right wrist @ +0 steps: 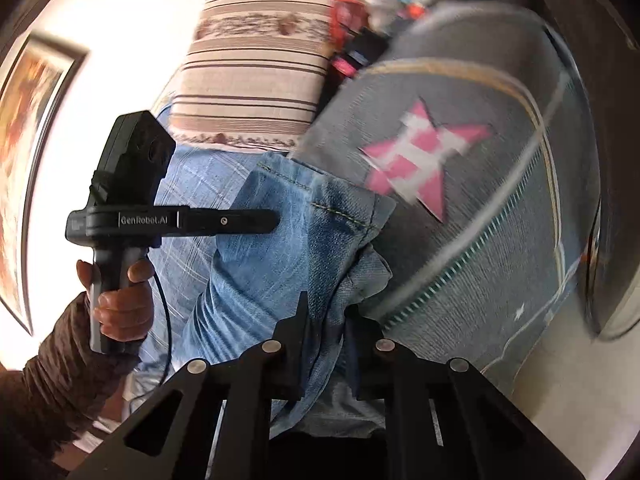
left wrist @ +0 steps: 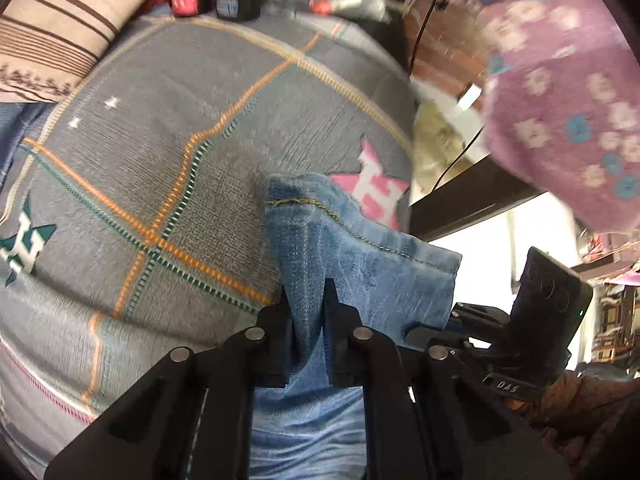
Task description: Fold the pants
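Holding the jeans (left wrist: 360, 264) by their hem end with both grippers, I see the main risk as a slip: each grip is on a bunched pinch of denim, and if I pull my hands apart or lift too fast, the heavy cloth could slide out of one side and the fold would go crooked. A second worry is the bedspread (left wrist: 168, 152) just beneath; lowering too deep could catch it along with the denim. The two grippers are also close together, so they could knock into each other as I carry the hem across.

My left gripper (left wrist: 308, 320) is clenched tight on a gathered fold of the jeans, the stitched hem standing up past the fingertips. My right gripper (right wrist: 326, 332) is nearly closed too, pinching a crumpled edge of the same hem. In the right view my left hand (right wrist: 120, 300) grips its handle just beside the cloth. The rest of the jeans hangs below the grippers, over the bed near its edge and the pink star (right wrist: 420, 160).
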`<state>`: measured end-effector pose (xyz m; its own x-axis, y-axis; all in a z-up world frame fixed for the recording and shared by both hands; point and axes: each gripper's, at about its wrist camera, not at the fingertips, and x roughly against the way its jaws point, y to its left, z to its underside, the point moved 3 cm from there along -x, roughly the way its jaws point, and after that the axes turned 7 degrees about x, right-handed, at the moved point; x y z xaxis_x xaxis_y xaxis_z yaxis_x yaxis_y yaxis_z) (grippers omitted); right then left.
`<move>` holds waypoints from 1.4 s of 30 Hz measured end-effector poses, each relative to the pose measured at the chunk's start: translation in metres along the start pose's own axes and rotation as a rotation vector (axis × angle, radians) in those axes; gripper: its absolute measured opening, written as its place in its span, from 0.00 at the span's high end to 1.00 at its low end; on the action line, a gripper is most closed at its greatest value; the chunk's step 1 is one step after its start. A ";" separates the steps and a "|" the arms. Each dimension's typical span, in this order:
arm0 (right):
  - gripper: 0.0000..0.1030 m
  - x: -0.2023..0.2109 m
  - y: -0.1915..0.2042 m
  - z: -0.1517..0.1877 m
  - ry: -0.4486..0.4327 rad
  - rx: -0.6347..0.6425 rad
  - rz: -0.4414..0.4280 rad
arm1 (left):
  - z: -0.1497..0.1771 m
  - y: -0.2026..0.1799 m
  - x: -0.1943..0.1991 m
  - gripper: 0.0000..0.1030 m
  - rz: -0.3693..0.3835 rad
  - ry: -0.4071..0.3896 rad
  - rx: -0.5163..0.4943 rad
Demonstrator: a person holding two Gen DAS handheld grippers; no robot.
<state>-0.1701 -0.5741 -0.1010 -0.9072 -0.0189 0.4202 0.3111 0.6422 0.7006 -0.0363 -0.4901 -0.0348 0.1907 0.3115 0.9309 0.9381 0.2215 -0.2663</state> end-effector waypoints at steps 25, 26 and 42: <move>0.78 -0.049 0.225 0.089 0.337 0.813 -0.048 | 0.200 0.144 0.097 0.75 -0.056 -0.141 0.573; 0.78 -0.055 0.225 0.096 0.379 0.812 -0.050 | 0.212 0.153 0.098 0.75 -0.045 -0.142 0.614; 0.36 -0.026 0.197 0.074 0.525 0.419 -0.184 | 0.243 0.128 0.114 0.40 0.186 -0.261 0.709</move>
<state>-0.1059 -0.3907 -0.0168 -0.6449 -0.4561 0.6133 -0.0658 0.8326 0.5500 0.0353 -0.2019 -0.0234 0.1699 0.5898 0.7895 0.4712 0.6550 -0.5907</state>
